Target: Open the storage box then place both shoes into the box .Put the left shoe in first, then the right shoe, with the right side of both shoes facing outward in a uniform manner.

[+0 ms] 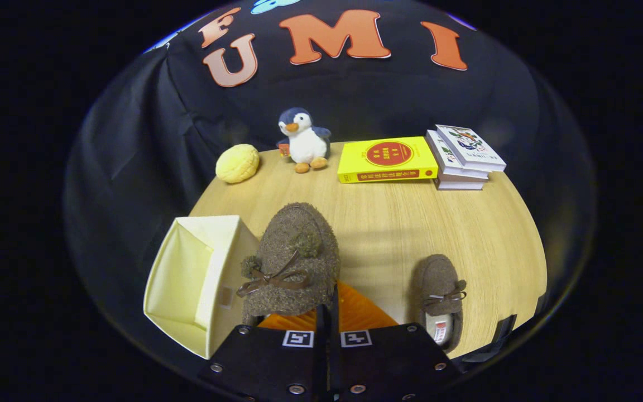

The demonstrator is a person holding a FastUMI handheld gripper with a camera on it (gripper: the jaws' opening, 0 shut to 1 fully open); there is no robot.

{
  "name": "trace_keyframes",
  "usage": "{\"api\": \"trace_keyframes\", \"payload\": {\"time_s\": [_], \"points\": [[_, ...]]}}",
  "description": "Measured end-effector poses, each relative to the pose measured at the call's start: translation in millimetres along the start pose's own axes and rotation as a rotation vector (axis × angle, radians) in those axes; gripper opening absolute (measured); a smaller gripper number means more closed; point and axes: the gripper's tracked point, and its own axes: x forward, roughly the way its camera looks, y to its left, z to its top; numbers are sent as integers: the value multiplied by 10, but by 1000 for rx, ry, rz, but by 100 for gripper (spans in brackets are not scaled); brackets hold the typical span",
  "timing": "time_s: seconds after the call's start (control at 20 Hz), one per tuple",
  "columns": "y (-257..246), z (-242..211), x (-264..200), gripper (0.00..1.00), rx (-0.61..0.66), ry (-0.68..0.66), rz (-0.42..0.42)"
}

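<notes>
Wooden table (pixel 388 234); tongs (pixel 327 321) clamped on raised shoe (pixel 293 262).

1. A staged recording booth is showing here, not a lived-in room: black cloth (pixel 148 145) is hanging as the wall behind a light wooden tabletop (pixel 411 223).
2. Household props are sitting along the table's far edge: a plush penguin (pixel 303 139), a yellow bun-shaped toy (pixel 237 163), a yellow book (pixel 387 159) and stacked books (pixel 464 159).

Tool-mounted fisheye, close above the table (pixel 388 223), facing the booth wall (pixel 355 95)
</notes>
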Motion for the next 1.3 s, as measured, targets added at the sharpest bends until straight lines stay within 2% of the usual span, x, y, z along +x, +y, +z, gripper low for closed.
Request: {"api": "trace_keyframes", "payload": {"time_s": [0.25,0.45,0.8,1.3], "points": [[730,202,-116,3,-23,0,77],[1263,182,26,3,-47,34,106],[1860,-118,489,4,-52,152,59],[2163,-805,1064,3,-35,324,-45]]}}
